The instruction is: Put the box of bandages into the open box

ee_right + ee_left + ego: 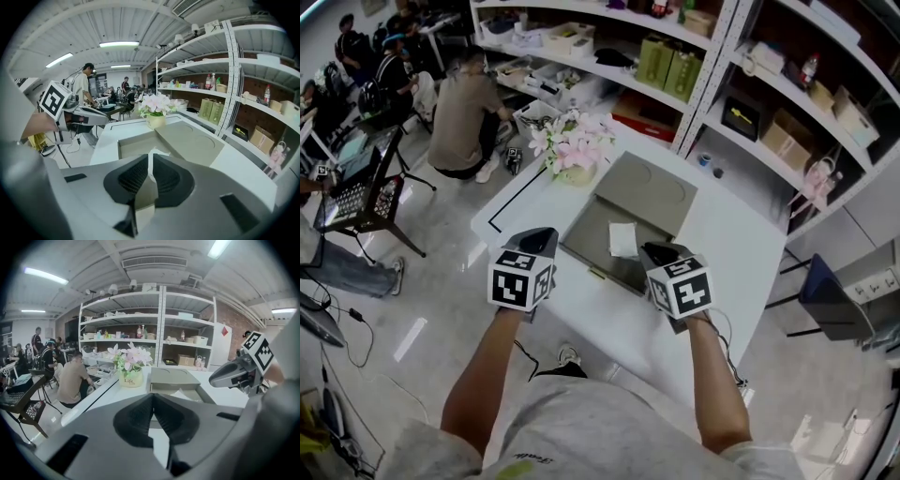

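A small white box of bandages (623, 239) lies inside the open grey box (581, 246) on the white table (722, 253). The grey box's lid (652, 187) is folded back on the far side. My left gripper (542, 234) hovers at the box's near left corner and is shut on nothing. My right gripper (654, 251) hovers over the near right corner, also shut and empty. In the left gripper view, the left gripper (153, 397) points at the open box (171, 378), with the white box (183, 395) just showing inside. In the right gripper view, the right gripper (150, 157) faces the box wall (133, 143).
A pot of pink flowers (577, 150) stands on the table behind the box's left side. Metal shelves (769, 84) full of goods run along the far side. A person (464, 112) crouches on the floor at the far left. A black line (511, 192) marks the table's left part.
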`<state>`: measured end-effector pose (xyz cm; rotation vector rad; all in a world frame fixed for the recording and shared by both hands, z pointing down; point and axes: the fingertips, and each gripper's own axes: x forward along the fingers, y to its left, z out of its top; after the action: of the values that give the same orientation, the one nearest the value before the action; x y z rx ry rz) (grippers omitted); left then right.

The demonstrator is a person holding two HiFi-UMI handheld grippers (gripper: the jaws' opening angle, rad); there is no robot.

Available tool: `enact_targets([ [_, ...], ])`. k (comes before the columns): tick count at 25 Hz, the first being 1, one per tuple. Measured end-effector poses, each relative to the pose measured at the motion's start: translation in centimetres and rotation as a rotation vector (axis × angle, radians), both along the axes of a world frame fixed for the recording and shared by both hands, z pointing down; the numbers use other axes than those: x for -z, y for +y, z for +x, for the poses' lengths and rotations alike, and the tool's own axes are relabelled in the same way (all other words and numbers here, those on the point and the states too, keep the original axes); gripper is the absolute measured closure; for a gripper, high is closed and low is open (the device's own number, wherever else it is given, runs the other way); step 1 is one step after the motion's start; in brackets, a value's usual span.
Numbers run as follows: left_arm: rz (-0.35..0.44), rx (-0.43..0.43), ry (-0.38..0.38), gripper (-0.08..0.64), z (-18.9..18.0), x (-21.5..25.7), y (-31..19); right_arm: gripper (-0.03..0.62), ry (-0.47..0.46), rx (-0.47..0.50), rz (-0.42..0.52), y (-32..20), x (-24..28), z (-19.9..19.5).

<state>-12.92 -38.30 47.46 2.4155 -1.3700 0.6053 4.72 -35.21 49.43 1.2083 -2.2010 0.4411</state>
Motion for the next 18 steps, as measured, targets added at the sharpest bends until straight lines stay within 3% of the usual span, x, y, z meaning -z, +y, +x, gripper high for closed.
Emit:
enact_targets([
  [8,0.019,0.011,-0.001,0.555,1.2,1.1,3.9,0.557,-0.075,-0.019,0.101,3.1,4.7,1.6],
  [18,0.045,0.020,0.000,0.555,3.3,2.3,8.5,0.561,-0.145,-0.072,0.153,8.0,6.6,5.1],
])
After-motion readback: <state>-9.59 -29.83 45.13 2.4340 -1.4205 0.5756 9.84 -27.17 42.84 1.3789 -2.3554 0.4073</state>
